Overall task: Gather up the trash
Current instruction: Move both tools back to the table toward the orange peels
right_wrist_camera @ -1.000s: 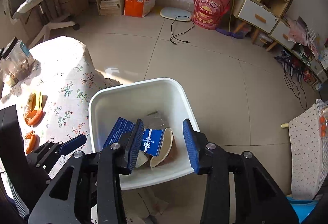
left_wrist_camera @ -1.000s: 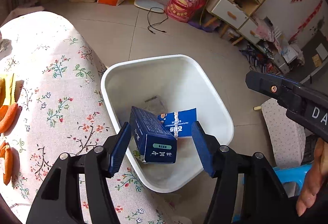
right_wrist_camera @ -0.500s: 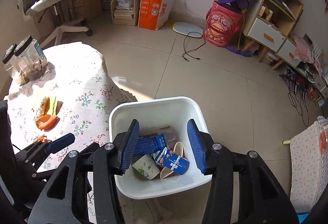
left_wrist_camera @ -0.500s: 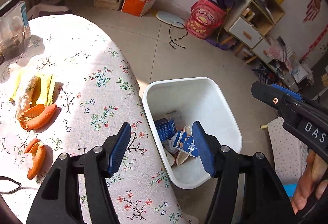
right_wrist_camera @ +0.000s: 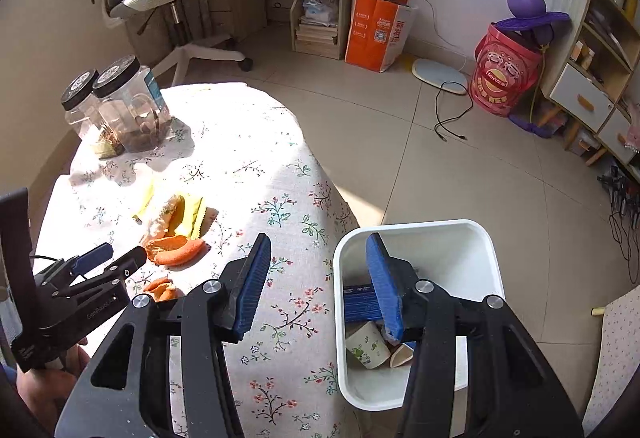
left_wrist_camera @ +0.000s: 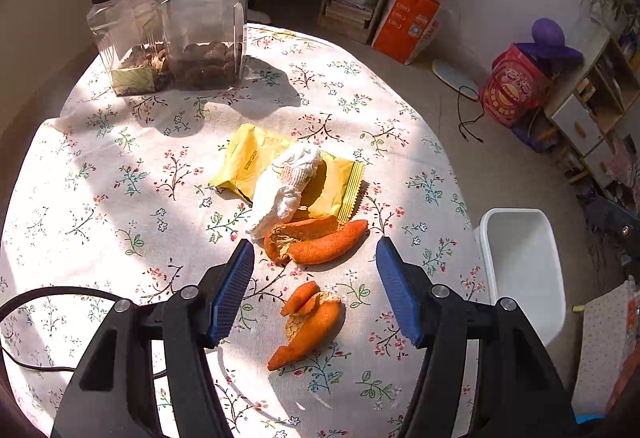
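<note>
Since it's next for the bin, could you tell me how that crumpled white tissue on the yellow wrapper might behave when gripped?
The crumpled tissue looks soft, so it will probably squash and droop. It seems very light; the yellow wrapper beneath may shift with it.

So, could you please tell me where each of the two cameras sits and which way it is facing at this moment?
Left wrist: sits on the left gripper, looking steeply down at the table with orange peels, yellow wrapper and tissue; its own open fingers show.
Right wrist: sits on the right gripper, looking down over the table edge and white bin; its own fingers, the left gripper and a hand show.
Shared: table, peels, wrapper, jars, bin.
</note>
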{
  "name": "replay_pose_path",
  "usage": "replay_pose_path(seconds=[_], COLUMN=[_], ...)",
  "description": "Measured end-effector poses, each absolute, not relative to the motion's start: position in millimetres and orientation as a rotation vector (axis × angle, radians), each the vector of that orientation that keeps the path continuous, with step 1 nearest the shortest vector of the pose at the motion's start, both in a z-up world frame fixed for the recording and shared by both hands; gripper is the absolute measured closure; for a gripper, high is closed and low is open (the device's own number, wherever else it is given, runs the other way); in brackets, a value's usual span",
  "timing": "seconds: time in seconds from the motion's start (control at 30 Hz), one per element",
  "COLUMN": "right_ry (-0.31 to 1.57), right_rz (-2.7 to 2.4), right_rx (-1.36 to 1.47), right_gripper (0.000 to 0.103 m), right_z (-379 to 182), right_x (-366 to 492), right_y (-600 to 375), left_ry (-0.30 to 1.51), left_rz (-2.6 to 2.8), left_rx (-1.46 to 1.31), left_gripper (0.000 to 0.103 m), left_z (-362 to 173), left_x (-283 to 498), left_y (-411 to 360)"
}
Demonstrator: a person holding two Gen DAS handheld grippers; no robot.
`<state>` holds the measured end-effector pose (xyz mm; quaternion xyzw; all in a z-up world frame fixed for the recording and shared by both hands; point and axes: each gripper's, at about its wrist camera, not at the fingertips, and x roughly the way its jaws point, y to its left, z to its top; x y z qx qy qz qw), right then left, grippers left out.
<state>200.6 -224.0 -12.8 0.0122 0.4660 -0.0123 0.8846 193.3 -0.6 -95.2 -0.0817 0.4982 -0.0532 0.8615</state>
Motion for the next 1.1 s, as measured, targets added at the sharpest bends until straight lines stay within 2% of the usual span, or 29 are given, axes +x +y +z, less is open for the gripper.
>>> replay_pose_path(seconds=[0.17, 0.2, 0.47, 0.7, 0.87, 0.93, 1.1], right_ry=[0.984, 0.989, 1.026, 1.138, 1.2, 1.217, 1.263], right_rz=[0.022, 0.031, 0.121, 0.171, 0.184, 0.195, 0.21], right_rx=[0.004, 0.0, -0.009, 0.049, 0.076, 0.098, 0.123], right_gripper=[0.055, 0.055, 0.055, 0.055, 0.057, 0.061, 0.072], right_z=[-22, -25, -49, -95, -119, -124, -140], right_x=[215, 218, 244, 264, 270, 273, 278], right_y=[-191, -185, -141, -121, -114, -113, -107], left_ry=[1.083, 1.088, 1.136, 1.147, 1.137, 1.137, 1.125], left_rz=[-0.12, -0.141, -0.226, -0.261, -0.268, -0.273, -0.283], left_rx=[-0.19, -0.196, -0.109, -0.016, -0.001, -0.008, 0.003], left_gripper=[0.04, 0.037, 0.036, 0.036, 0.047, 0.059, 0.073], left_z=[-111, -114, -140, -158, -163, -163, -164], left_x=[189, 188, 178, 173, 178, 180, 180], left_y=[26, 26, 2, -14, -12, -10, -4])
